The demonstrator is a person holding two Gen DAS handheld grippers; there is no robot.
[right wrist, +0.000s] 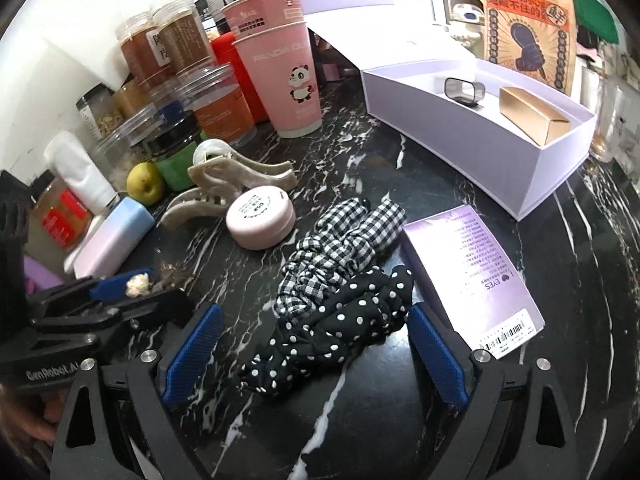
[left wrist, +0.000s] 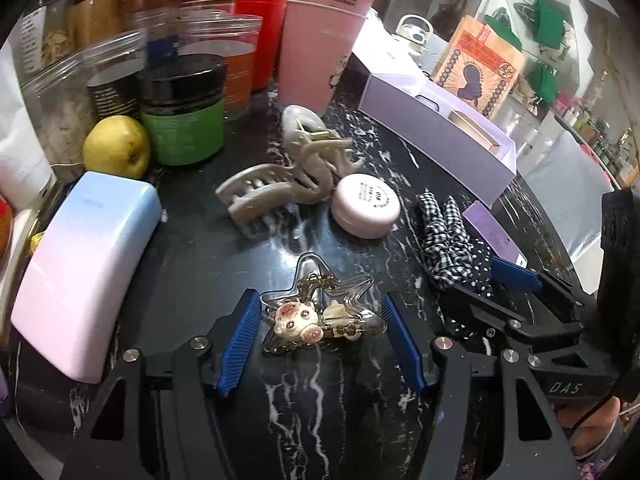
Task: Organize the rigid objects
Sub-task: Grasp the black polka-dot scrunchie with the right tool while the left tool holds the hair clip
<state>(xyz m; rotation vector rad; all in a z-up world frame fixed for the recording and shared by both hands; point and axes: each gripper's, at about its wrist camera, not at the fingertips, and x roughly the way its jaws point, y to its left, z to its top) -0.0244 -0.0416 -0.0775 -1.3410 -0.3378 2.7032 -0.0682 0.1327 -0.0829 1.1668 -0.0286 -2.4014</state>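
A clear star-shaped hair clip [left wrist: 316,316] with a small pig charm sits between the blue pads of my left gripper [left wrist: 320,340]. The pads touch its side points, so the gripper is shut on it, low over the black marble counter [left wrist: 200,264]. My right gripper [right wrist: 316,344] stands open, its pads on either side of a black polka-dot scrunchie [right wrist: 332,328] without pressing it. A gingham scrunchie [right wrist: 340,240] lies just beyond. Two beige claw clips [left wrist: 280,188] and a round pink compact [left wrist: 366,210] lie further back.
An open lavender box [right wrist: 460,140] at the right holds a gold carton [right wrist: 532,116]. A flat purple box [right wrist: 472,276] lies beside the scrunchies. Pink cups [right wrist: 280,60], several jars [left wrist: 180,120], a yellow-green apple [left wrist: 116,152] and a pastel case [left wrist: 88,268] crowd the left.
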